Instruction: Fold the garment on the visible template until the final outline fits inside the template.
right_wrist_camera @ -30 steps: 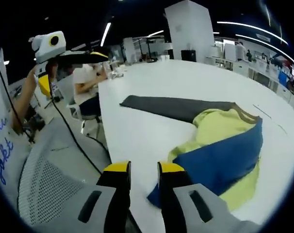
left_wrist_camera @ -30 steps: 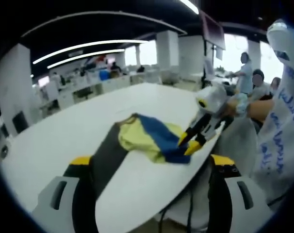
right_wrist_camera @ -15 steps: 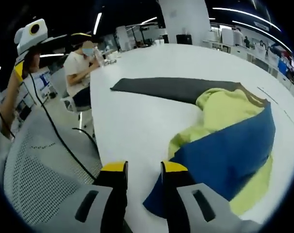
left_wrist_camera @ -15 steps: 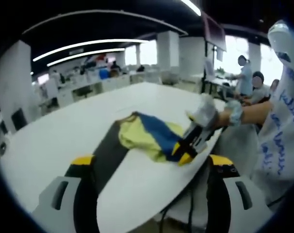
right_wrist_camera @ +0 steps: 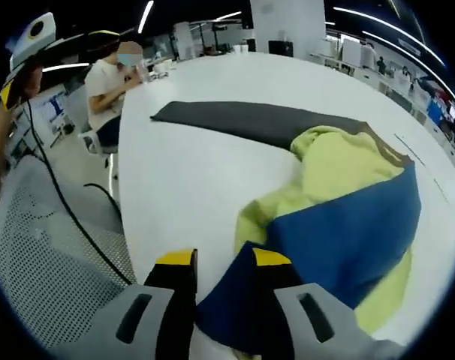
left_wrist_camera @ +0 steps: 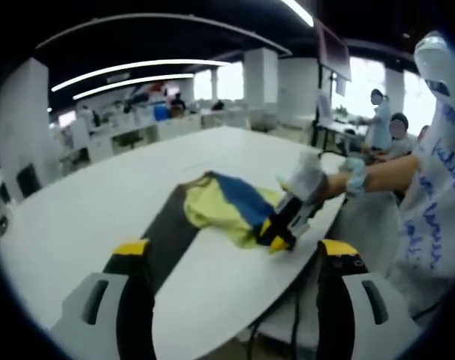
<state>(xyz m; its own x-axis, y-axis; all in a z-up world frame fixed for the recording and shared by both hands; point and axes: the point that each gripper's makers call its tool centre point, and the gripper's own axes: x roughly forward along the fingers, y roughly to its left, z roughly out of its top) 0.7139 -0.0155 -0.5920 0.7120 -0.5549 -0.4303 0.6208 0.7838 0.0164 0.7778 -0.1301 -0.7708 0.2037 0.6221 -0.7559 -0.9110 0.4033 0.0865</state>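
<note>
A yellow and blue garment [right_wrist_camera: 348,217] lies crumpled on the white table [right_wrist_camera: 205,187], with its far end over a long dark grey template [right_wrist_camera: 250,124]. My right gripper [right_wrist_camera: 224,259] is low at the garment's near blue corner. Its jaws stand a narrow gap apart, and the blue edge lies between and under them. In the left gripper view the garment [left_wrist_camera: 227,206] lies on the template [left_wrist_camera: 167,232], and the right gripper [left_wrist_camera: 278,234] touches its blue edge from the right. My left gripper [left_wrist_camera: 231,259] hangs back off the table's near edge, wide open and holding nothing.
The table's curved edge [right_wrist_camera: 130,225] runs close to my right gripper, with a white mesh chair [right_wrist_camera: 40,247] and a black cable beside it. A person [right_wrist_camera: 111,79] sits at the table's far side. Several people [left_wrist_camera: 385,120] stand behind at the right.
My right gripper has moved forward and down onto the garment's blue corner, which now lies between its jaws. The left gripper has stayed nearly still and open.
</note>
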